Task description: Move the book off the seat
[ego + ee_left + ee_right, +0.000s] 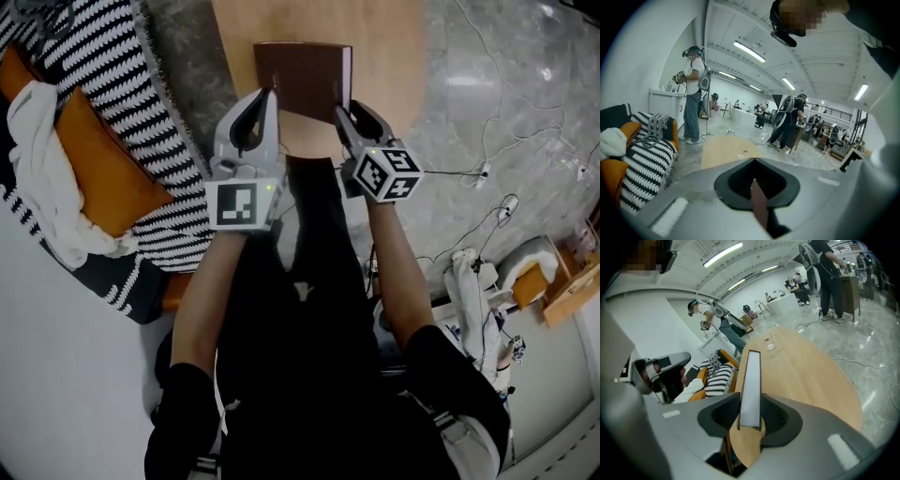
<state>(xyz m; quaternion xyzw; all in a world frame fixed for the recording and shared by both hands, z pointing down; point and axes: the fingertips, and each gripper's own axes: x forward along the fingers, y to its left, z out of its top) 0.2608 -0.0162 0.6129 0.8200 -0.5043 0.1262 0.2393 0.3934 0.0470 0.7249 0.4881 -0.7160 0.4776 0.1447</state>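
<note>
Right gripper (751, 417): jaws about half apart, pads clamped on the book (302, 80) across its full thickness. The white page edge runs straight out between them, with a dark cover on each side.

Left gripper (756, 186): jaws nearly together, pinching a thin brown sliver. It looks like one cover or a thin edge of the same book, not the whole block.

In the head view both grippers hold the book's near side, one at each near corner, cover facing up.

The book sits at the near edge of the wooden worktop (384, 47), already clear of the seat. Can't tell if it rests on the wood or hangs just above it.

The striped blanket (94, 47) and orange cushion (103, 169) of the seat lie off the worktop's left edge, well apart from the book.

Handling: a hardback, stiff, moderate weight, not fragile. The cover looks smooth, so probably a bit slippery.
- The full-thickness grip on the right looks like the secure one.
- A pinch on one cover alone could let the book swing open or the cover bend.
- Better hold: across the whole block near the spine or a corner, kept level.
</note>
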